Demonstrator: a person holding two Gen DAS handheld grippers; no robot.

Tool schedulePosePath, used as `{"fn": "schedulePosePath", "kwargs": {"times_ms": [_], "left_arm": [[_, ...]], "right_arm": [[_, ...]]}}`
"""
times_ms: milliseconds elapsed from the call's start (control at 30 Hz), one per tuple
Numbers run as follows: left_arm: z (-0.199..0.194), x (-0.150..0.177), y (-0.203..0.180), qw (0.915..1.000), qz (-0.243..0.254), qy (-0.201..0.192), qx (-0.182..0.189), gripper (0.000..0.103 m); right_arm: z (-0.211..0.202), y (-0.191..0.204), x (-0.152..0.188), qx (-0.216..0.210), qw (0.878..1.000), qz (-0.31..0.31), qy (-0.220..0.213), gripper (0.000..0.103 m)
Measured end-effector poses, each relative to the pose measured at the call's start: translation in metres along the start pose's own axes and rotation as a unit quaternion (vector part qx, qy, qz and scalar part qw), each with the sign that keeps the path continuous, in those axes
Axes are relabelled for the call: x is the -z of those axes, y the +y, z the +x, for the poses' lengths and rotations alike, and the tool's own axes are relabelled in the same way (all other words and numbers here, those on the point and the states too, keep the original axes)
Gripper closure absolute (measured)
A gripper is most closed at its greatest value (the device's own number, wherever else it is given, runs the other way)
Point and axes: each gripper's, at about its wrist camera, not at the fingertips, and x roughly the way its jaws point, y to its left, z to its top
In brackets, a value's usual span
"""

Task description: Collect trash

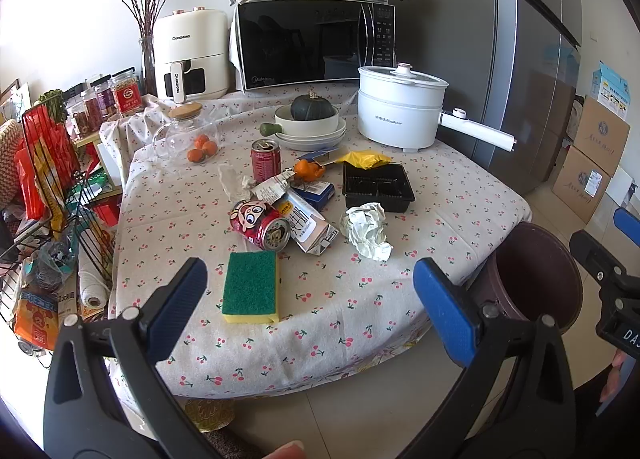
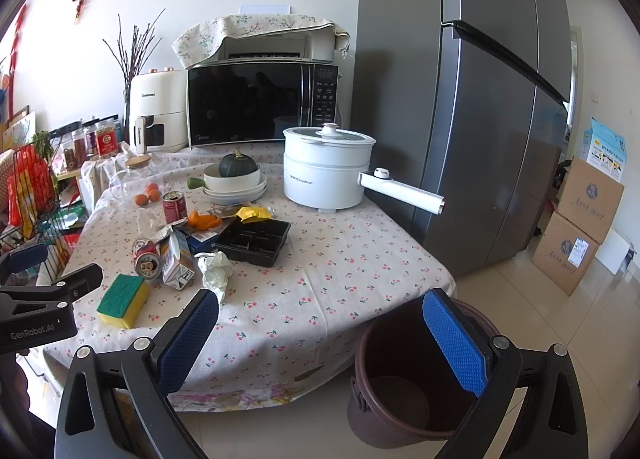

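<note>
Trash lies mid-table: a crumpled white paper [image 1: 368,230] [image 2: 215,266], a toppled red cartoon can [image 1: 260,224] [image 2: 146,258], a crushed milk carton [image 1: 310,225] [image 2: 178,261], a black plastic tray [image 1: 377,186] [image 2: 256,241], an upright red can [image 1: 265,159] [image 2: 175,206], orange peel [image 1: 308,170] [image 2: 204,220] and a yellow wrapper [image 1: 365,158] [image 2: 253,213]. A brown bin [image 1: 534,273] [image 2: 404,383] stands on the floor at the table's right corner. My left gripper [image 1: 310,299] hovers open over the table's near edge. My right gripper [image 2: 320,335] is open above the bin's left rim.
A green-and-yellow sponge [image 1: 251,286] [image 2: 122,299] lies near the front. Further back are stacked bowls with a squash [image 1: 312,119], a white electric pot [image 1: 400,111] with a long handle, a glass jar, microwave and air fryer. A fridge [image 2: 480,119] and cardboard boxes [image 2: 580,227] stand right.
</note>
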Motion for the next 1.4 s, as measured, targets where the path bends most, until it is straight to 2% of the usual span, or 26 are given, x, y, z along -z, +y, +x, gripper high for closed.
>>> {"fn": "schedulePosePath", "kwargs": {"times_ms": [1133, 1267, 1400], "left_arm": [[0.003, 0.003, 0.003, 0.9999, 0.003, 0.017, -0.002, 0.000], [0.006, 0.000, 0.006, 0.9996, 0.000, 0.028, 0.007, 0.000], [0.021, -0.004, 0.014, 0.9968, -0.004, 0.075, 0.027, 0.001]], "right_arm": [[0.004, -0.003, 0.003, 0.005, 1.000, 0.001, 0.003, 0.000], [0.005, -0.002, 0.001, -0.004, 1.000, 0.001, 0.009, 0.000], [0.013, -0.002, -0.014, -0.027, 0.999, -0.007, 0.042, 0.000]]}}
